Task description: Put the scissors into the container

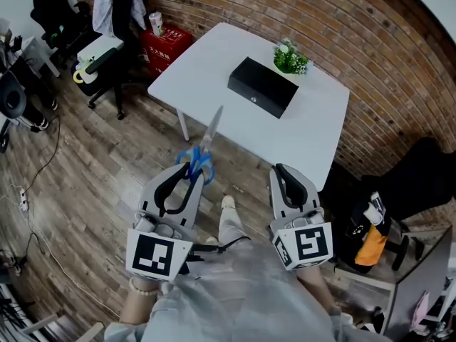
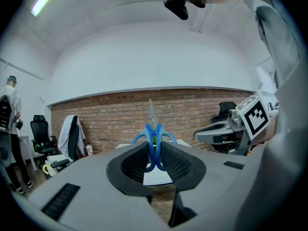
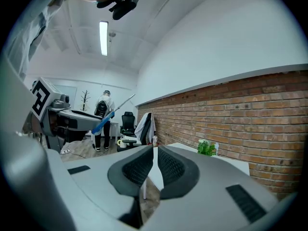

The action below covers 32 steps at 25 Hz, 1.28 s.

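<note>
Blue-handled scissors (image 1: 201,155) are held by their handles in my left gripper (image 1: 191,171), which is shut on them; the blades point ahead toward the white table (image 1: 313,134). In the left gripper view the scissors (image 2: 153,138) stand upright between the pads, blade tip up. A black rectangular container (image 1: 262,86) lies closed on the table, still some way beyond both grippers. My right gripper (image 1: 279,169) is level beside the left one, short of the table's near edge. Its jaws (image 3: 155,150) are together with nothing between them. The right gripper view also catches the scissors (image 3: 108,115) at its left.
A small potted plant (image 1: 291,59) stands behind the container. A red box (image 1: 165,45) and office chairs (image 1: 107,52) are at the far left on the wooden floor. Cables run along the left. A dark chair (image 1: 413,177) sits at the right. A person (image 2: 7,105) stands far left.
</note>
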Motion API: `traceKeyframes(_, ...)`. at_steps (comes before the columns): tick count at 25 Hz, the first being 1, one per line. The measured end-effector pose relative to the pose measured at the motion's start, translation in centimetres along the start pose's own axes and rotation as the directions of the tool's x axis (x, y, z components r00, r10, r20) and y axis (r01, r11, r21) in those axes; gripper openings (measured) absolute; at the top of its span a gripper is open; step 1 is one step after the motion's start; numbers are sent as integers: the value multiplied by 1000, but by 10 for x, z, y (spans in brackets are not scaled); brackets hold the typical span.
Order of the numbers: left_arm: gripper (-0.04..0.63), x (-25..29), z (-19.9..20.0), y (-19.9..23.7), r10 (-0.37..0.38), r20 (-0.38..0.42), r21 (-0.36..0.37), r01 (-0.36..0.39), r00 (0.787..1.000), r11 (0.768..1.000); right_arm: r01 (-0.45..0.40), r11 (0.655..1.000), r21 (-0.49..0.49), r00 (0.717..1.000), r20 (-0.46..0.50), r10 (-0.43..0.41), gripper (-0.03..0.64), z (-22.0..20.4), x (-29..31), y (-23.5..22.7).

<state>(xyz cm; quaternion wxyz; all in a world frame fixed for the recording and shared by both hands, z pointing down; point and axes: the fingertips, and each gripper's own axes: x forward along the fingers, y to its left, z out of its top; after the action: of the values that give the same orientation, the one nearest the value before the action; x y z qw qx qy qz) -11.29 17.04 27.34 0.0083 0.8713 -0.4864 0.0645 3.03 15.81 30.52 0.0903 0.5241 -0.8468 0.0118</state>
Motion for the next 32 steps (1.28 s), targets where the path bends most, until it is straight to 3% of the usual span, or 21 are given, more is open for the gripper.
traceKeyframes(17, 94, 151, 26, 65, 102, 15, -3, -102, 995, 995, -127, 992, -12, 992, 18, 127, 57, 23, 155, -98)
traceKeyframes(32, 94, 218, 26, 88, 130, -25, -33, -131, 991, 991, -172, 985, 5, 984, -56, 172, 57, 4, 205, -134)
